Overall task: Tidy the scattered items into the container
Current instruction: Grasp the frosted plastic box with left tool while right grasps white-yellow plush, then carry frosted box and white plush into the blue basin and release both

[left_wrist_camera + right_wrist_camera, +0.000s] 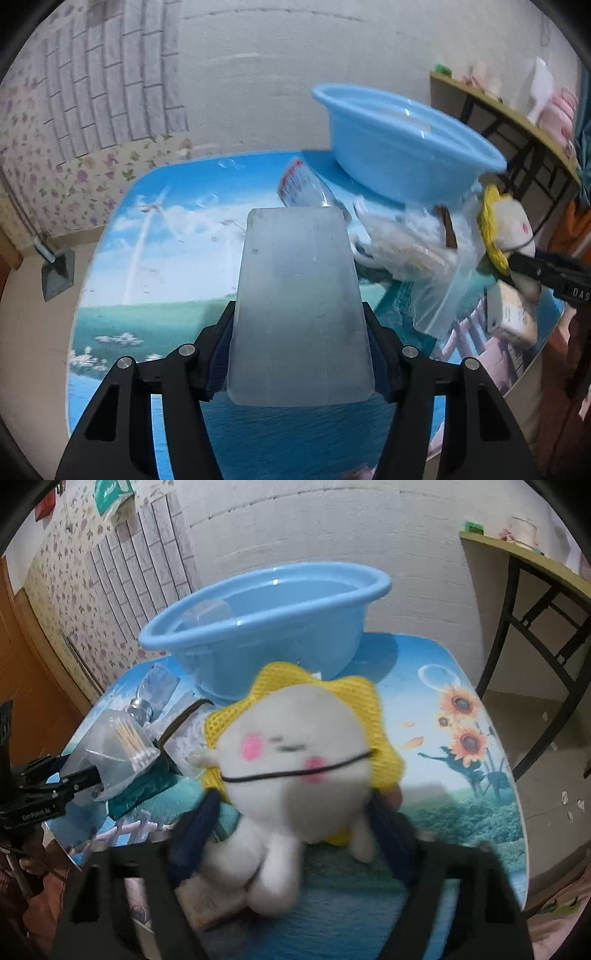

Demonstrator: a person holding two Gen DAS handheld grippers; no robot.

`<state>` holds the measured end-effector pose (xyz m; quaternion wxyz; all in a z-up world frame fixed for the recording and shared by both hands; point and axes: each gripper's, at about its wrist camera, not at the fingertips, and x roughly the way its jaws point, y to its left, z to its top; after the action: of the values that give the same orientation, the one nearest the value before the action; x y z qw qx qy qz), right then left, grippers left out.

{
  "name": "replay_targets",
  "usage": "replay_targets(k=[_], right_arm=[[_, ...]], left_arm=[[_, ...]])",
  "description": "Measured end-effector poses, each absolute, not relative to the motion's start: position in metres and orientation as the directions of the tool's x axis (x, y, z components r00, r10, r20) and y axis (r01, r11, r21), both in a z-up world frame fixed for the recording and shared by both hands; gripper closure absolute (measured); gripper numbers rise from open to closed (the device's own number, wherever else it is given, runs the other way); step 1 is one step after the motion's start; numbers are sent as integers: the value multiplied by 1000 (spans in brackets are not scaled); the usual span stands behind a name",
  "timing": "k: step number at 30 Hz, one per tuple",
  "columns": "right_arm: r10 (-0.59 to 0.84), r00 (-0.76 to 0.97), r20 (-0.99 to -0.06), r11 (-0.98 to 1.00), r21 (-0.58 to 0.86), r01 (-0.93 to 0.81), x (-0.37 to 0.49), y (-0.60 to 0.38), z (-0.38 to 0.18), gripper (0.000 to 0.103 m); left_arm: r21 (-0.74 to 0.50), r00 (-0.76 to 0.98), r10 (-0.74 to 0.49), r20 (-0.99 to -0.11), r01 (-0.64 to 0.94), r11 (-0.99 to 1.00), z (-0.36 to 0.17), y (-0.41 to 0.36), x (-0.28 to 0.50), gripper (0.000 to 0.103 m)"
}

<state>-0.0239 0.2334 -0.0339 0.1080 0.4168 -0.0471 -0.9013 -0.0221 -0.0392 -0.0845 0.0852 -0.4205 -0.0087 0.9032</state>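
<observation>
Held, my left gripper (pixel 299 354): frosted translucent case (pixel 297 306), clamped, short of the blue basin (pixel 399 147). Held, my right gripper (pixel 295 812): white-and-yellow plush toy (pixel 295 760), clamped, before basin.

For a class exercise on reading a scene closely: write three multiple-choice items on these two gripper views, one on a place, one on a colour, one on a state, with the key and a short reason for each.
1. Where does the clear plastic bottle lie?
A. inside the basin
B. on the table beside the basin
C. on the floor

2. What colour is the basin?
A. light blue
B. red
C. green

3. What is the state of the right gripper?
A. open and empty
B. resting inside the basin
C. shut on the plush toy

Key:
1 B, the bottle lies on its side on the table next to the basin's base.
2 A, its rim and wall are light blue in both views.
3 C, its fingers press both sides of the plush toy; likewise the left gripper grips the translucent box.
</observation>
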Motion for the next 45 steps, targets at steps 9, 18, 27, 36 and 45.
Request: replay_targets(k=[9, 18, 27, 36, 45], right_arm=[[-279, -680, -678, -958, 246, 148, -5, 253, -11, 42], [-306, -738, -601, -949, 250, 190, 1, 248, 24, 42], [-333, -787, -520, -941, 234, 244, 2, 237, 63, 42], [-346, -780, -521, -937, 243, 253, -7, 238, 64, 42], [-349, -774, -529, -935, 247, 254, -20, 233, 63, 42]], left_arm=[[-108, -702, 183, -688, -151, -983, -48, -40, -14, 42], [-121, -742, 243, -625, -215, -969, -17, -24, -18, 42], [-109, -749, 290, -595, -282, -953, 4, 9, -34, 42], [-112, -735, 321, -598, -320, -941, 8, 29, -40, 42], [-90, -733, 313, -603, -328, -940, 7, 37, -54, 42]])
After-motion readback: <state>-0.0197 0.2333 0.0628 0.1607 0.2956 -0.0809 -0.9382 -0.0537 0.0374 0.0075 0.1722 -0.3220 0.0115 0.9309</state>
